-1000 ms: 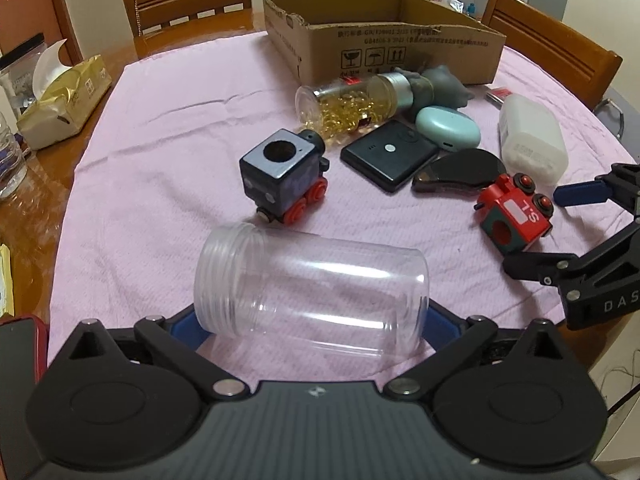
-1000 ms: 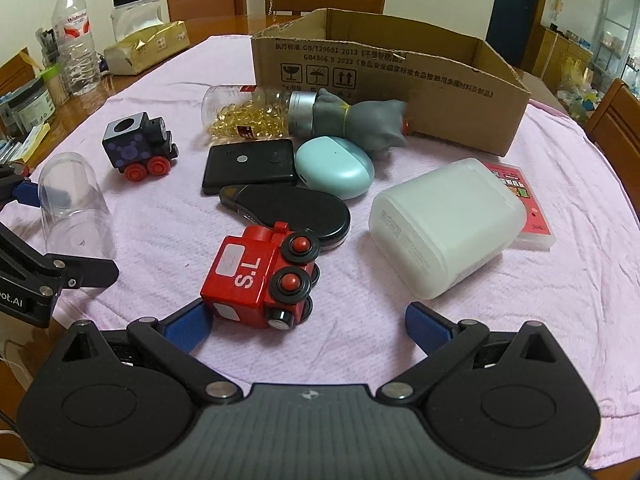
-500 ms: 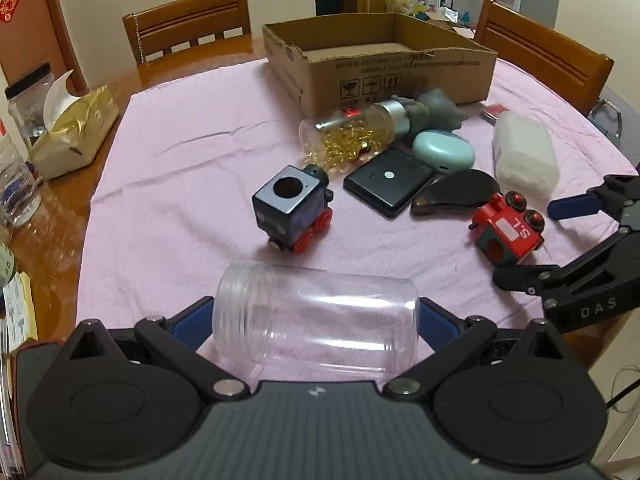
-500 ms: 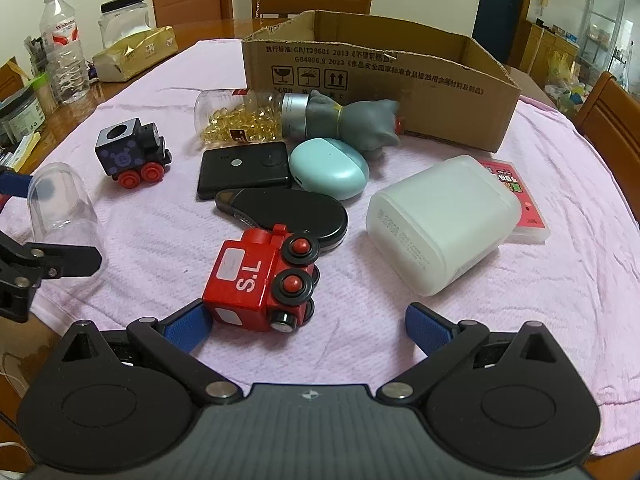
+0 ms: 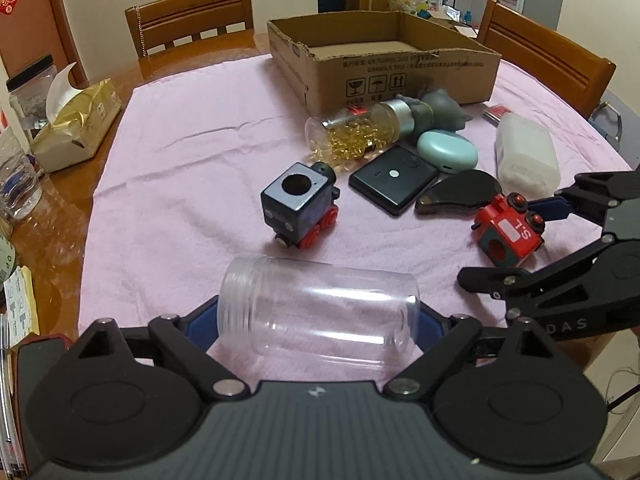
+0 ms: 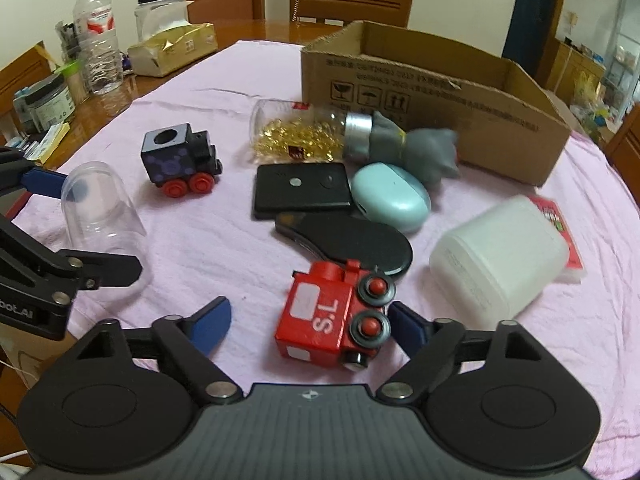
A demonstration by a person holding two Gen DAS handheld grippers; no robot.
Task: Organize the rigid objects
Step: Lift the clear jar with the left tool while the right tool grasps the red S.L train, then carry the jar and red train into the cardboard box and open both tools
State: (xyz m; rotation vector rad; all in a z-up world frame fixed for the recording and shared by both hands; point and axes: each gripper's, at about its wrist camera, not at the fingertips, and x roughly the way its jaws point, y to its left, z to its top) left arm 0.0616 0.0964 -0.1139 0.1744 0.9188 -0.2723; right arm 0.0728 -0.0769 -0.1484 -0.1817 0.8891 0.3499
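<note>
My left gripper (image 5: 318,322) is shut on a clear plastic jar (image 5: 320,312), held sideways by its ends just above the pink cloth; the jar also shows in the right wrist view (image 6: 100,216). My right gripper (image 6: 310,320) is open around a red toy train (image 6: 334,316) on the cloth; its right finger touches the train's wheels, its left finger stands apart. The red train also shows in the left wrist view (image 5: 508,230). An open cardboard box (image 5: 384,64) stands at the far side.
On the cloth lie a dark blue toy train (image 5: 300,204), a capsule bottle (image 5: 356,132), a black flat case (image 5: 394,180), a teal case (image 5: 446,150), a black oval case (image 6: 348,244), a white jar (image 6: 500,260) and a grey soft toy (image 6: 420,148). A tissue pack (image 5: 76,128) and water bottle (image 6: 98,36) stand left.
My right gripper has moved in around the red train, which now sits between its fingers. My left gripper keeps the jar and has shifted slightly back.
</note>
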